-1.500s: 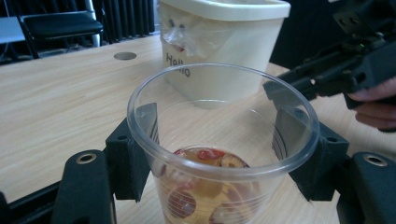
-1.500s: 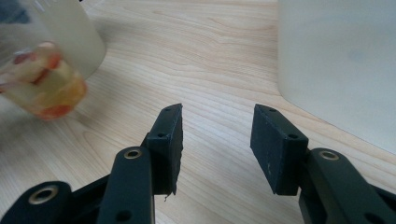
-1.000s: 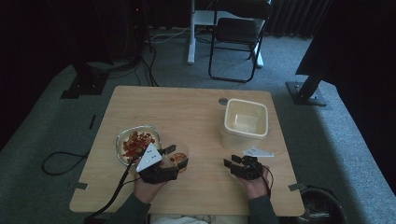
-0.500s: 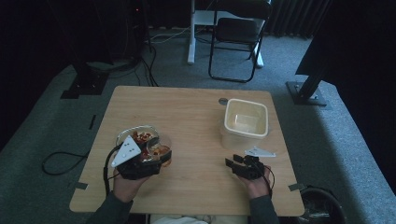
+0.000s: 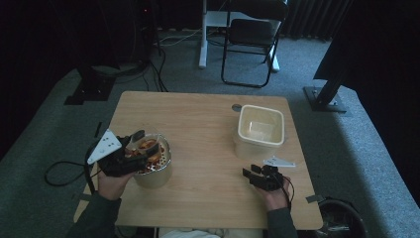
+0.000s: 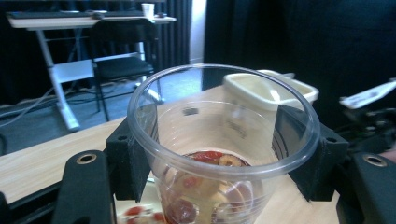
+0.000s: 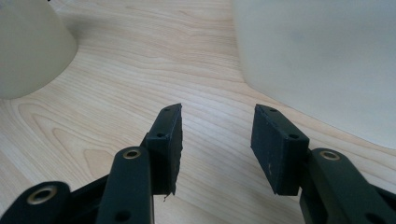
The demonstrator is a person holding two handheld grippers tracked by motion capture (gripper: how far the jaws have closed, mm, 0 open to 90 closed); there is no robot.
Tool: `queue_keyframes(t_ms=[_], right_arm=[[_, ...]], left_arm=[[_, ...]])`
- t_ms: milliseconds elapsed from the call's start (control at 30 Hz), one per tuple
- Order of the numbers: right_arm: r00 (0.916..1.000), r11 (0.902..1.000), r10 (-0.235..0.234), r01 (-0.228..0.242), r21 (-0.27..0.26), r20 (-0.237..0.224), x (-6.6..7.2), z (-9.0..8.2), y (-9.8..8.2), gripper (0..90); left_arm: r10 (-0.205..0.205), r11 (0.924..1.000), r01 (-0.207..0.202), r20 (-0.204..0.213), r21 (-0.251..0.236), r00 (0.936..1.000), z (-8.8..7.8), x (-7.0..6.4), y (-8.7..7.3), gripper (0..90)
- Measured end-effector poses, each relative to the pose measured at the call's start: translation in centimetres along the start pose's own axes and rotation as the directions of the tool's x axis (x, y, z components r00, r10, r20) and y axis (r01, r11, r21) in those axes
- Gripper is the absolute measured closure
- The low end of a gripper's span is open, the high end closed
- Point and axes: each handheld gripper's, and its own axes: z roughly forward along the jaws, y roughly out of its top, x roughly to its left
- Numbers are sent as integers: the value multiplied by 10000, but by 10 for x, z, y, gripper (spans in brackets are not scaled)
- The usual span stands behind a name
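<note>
The left gripper (image 5: 134,148) is pinching a clear cup (image 6: 223,140) of red fruit, upright, seemingly over the metal bowl (image 5: 154,171). The cream container (image 5: 261,130) is lying toward two o'clock from it. The right gripper (image 7: 217,147) is resting empty, its jaws spread, at five o'clock of the container and nearer it.

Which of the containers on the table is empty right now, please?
The square cream tub at the table's far right is empty: its bare bottom shows. The clear cup in the left gripper and the round bowl beneath it hold reddish food.
</note>
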Motion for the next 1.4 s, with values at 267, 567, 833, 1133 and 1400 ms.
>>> queue_keyframes(t_ms=[267, 567, 833, 1133, 1400], right_arm=[[9996, 9998, 158, -156, -87, 242, -9, -9, -4, 527], [9984, 9995, 296, -293, -80, 483, -17, -16, -9, 525], [9969, 9992, 383, -387, 50, 688, -22, -19, -15, 524], [9947, 9991, 309, -337, 270, 977, -24, -17, -23, 517], [9931, 9981, 498, -533, 299, 1060, -29, -17, -27, 517]], left_arm=[[172, 9998, -160, -1018, 131, 9947, -14, 46, -10, 326], [637, 9962, -480, -2332, 725, 9703, -35, 77, -19, 327], [1294, 9812, -743, -3221, 1780, 9378, -32, 86, -37, 327], [2523, 9430, -1493, -3468, 2973, 9033, -15, 79, -45, 331], [3628, 8991, -2306, -3384, 3721, 8683, -4, 73, -48, 332]])
